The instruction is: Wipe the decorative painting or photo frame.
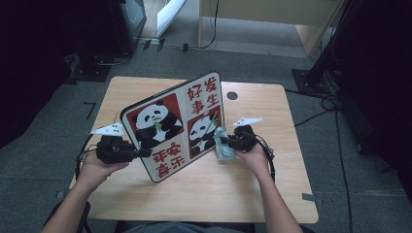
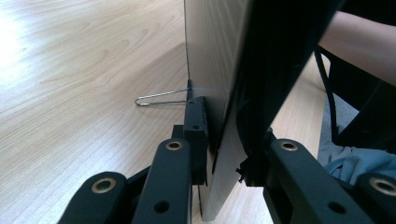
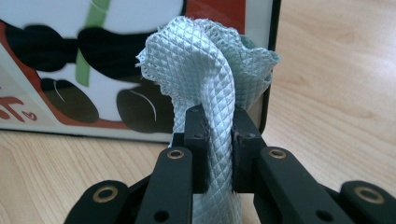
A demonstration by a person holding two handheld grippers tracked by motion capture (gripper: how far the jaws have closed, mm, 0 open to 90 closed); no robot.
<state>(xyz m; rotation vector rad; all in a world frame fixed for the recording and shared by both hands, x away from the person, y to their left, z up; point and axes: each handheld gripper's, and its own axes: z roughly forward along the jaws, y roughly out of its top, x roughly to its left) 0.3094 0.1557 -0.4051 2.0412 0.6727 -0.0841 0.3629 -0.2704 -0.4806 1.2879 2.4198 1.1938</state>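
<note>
A picture board [image 1: 167, 124] with two pandas and red Chinese characters stands tilted on the wooden table [image 1: 272, 111]. My left gripper [image 1: 142, 153] is shut on the board's lower left edge. In the left gripper view the board [image 2: 219, 56] runs edge-on between the jaws of the left gripper [image 2: 224, 140], and a thin wire stand [image 2: 159, 98] sticks out behind it. My right gripper [image 1: 225, 142] is shut on a pale blue-green quilted cloth [image 1: 224, 151], which lies against the board's lower right part. In the right gripper view the cloth [image 3: 210, 70] bunches up above the right gripper [image 3: 218, 140], in front of the panda picture [image 3: 84, 60].
A round dark hole [image 1: 231, 95] sits in the table near its far edge. Beyond the table stand a light wooden desk [image 1: 272, 14] and dark equipment [image 1: 104, 34]. Cables [image 1: 323, 99] trail on the floor at the right. A forearm [image 2: 359, 42] shows past the board.
</note>
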